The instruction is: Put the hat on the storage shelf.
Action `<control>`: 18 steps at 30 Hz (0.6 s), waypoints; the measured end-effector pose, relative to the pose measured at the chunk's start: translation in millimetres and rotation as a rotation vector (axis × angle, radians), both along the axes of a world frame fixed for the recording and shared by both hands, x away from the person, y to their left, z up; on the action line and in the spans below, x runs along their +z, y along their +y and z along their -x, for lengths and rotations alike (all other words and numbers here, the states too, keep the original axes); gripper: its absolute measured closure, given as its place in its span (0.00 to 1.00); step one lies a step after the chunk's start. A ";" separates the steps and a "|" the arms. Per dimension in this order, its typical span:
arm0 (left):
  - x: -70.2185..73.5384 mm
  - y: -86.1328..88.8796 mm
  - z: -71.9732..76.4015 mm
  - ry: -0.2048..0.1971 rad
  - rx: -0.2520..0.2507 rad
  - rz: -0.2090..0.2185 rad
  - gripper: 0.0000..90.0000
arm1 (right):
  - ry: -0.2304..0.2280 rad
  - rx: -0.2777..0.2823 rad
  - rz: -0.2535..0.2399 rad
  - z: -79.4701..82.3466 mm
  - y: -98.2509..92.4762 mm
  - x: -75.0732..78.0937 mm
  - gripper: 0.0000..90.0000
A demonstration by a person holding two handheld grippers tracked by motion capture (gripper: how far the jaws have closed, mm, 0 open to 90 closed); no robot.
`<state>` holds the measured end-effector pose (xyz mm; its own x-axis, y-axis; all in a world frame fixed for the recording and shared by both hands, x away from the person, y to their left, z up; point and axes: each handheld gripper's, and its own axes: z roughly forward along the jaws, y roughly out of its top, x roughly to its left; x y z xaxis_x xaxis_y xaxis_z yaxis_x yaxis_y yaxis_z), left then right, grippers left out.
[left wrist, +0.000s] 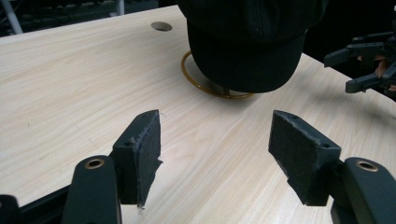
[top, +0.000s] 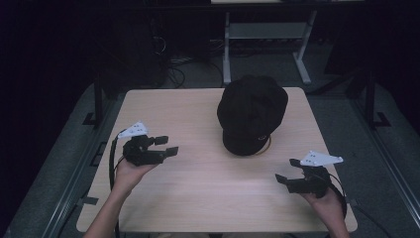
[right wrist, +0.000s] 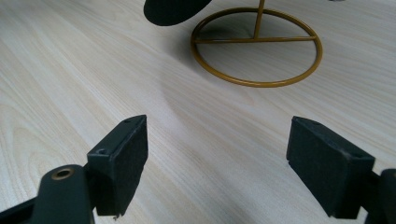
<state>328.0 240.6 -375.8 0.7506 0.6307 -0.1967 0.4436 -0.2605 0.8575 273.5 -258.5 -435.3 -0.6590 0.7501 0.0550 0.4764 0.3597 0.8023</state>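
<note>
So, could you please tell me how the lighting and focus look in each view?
High view: dim, the table lit, surroundings near black. Left gripper view: the cap is dark, with little detail. Right gripper view: evenly lit, stand ring sharp, soft shadow beneath.

High view: fixed above the near edge of the desk [top: 198, 188], looking forward and down, far enough to take in the whole top. Left gripper view: low over the desk, close, facing the black cap [left wrist: 247, 46] on its gold wire stand [left wrist: 210, 86]. Right gripper view: lower still, near the stand's ring base. All three share cap, stand and surrounding desktop.
</note>
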 end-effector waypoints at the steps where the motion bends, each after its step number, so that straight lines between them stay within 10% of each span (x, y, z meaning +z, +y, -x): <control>1: 0.0 0.0 0.0 0.000 0.000 0.000 0.37 | 0.000 0.000 -0.001 -0.1 0.0 -0.2 0.22; 18: -30.6 16.0 15.7 0.027 0.047 -0.030 0.34 | 0.006 0.003 0.008 0.4 2.0 -1.9 0.22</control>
<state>312.3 256.5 -406.4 0.7146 0.6713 -0.1970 0.4791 -0.2644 0.8370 273.1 -256.6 -437.2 -0.6607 0.7488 0.0526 0.4801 0.3677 0.7964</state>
